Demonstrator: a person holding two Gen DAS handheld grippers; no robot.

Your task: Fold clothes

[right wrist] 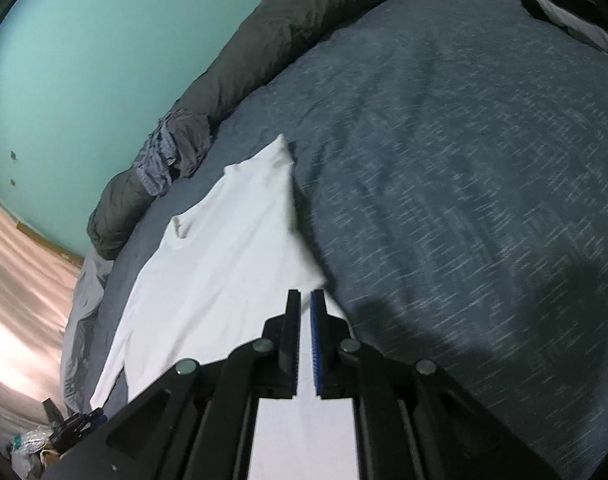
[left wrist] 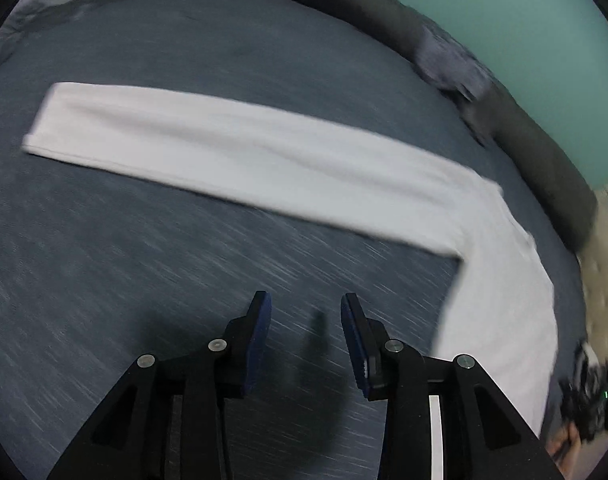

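the white shirt point(left wrist: 264, 160) is laid on the bed point(left wrist: 144, 260), one sleeve folded across; more folds are left. left gripper point(left wrist: 306, 308) is held apart, empty; right gripper point(right wrist: 305, 300) is pressed together over the shirt edge.

home bedroom – bed point(right wrist: 464, 160), rolled duvet point(right wrist: 264, 40)

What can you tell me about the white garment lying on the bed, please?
The white garment is a plain, soft knit top, possibly long-sleeved, spread flat on the blue-grey bedspread. From the left wrist view a long folded band runs across the bed and bends toward the near edge. From the right wrist view its far corner comes to a point, with a small notch along one edge. The right gripper, jaws nearly together, sits at its edge; whether cloth is pinched is unclear.
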